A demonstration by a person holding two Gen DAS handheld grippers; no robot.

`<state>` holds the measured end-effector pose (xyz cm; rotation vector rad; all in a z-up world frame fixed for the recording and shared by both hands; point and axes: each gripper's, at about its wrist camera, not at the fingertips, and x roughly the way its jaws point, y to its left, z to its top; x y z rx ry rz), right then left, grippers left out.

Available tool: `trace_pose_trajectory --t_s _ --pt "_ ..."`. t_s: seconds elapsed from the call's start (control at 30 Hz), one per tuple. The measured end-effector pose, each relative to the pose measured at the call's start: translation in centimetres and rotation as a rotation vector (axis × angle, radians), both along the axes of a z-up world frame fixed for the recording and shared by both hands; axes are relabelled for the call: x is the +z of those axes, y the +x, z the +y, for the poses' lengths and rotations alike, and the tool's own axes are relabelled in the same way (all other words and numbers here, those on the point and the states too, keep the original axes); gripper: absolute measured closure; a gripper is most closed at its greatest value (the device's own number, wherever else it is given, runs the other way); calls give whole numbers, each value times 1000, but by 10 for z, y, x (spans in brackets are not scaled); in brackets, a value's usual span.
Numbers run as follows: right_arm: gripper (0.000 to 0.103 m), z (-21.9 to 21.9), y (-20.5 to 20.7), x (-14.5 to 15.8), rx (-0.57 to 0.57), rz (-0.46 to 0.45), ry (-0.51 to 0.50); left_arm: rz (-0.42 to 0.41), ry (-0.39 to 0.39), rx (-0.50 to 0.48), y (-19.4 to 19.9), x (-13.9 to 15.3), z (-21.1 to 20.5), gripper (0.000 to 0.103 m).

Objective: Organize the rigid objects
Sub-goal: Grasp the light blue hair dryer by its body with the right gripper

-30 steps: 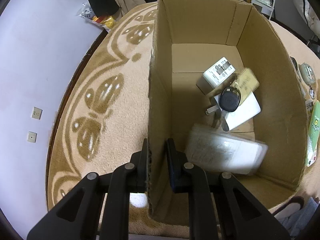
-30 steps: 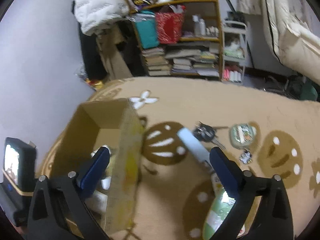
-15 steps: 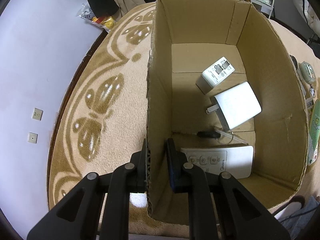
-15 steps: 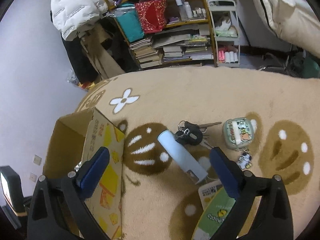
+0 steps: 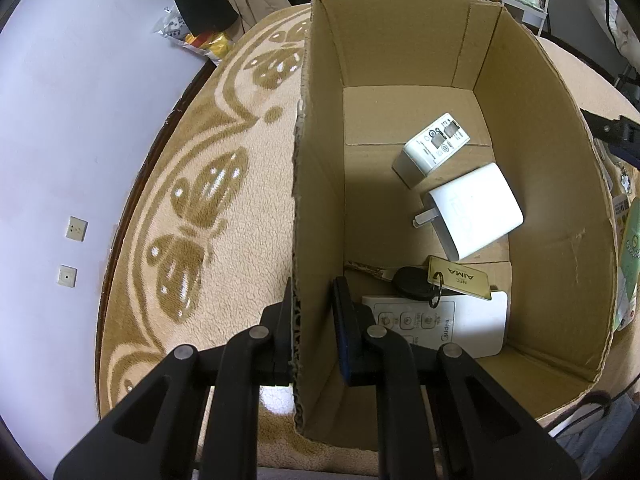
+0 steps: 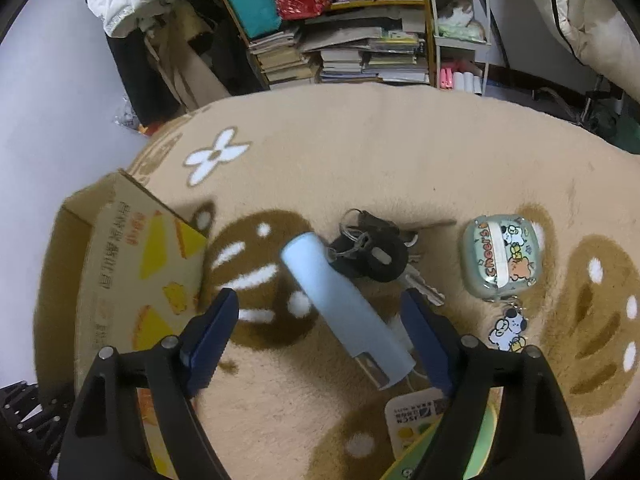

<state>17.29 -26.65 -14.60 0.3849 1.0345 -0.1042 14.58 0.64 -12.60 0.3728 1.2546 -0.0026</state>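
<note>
Left wrist view: lower centre, left gripper (image 5: 313, 318) pinching the left wall of the cardboard box (image 5: 560, 216), one finger outside, the other inside; resting on the box floor, from near to far, white remote (image 5: 460, 326) with black key fob (image 5: 414, 283) and gold tag (image 5: 460, 277) lying on its far edge, then white charger (image 5: 474, 212), then small white adapter (image 5: 434, 148). Right wrist view: left, cardboard box sitting on the rug (image 6: 400, 160); lower centre, right gripper (image 6: 320, 330) hanging with fingers spread wide on either side of a light blue cylinder (image 6: 344, 308), not touching it; just beyond, key bunch (image 6: 372, 248); right, cartoon earbud case (image 6: 502, 254).
</note>
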Motion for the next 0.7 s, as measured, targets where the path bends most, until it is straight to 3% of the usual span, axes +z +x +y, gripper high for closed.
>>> trace_pose_trajectory --t_s 0.1,0.17,0.27,0.37,0.7 --pt "20 -3 3 -8 -1 18 2 0 2 -1 0 0 0 88" --pt "34 -6 4 -12 -5 31 3 0 4 -1 1 0 0 88" --pt "47 -10 6 -20 -22 42 1 1 3 -1 1 0 0 88" --pt "50 -9 6 -26 -6 40 14 3 -1 4 2 1 0 88" --pt "61 6 6 -19 32 -12 -84 5 -2 6 5 -2 2 88"
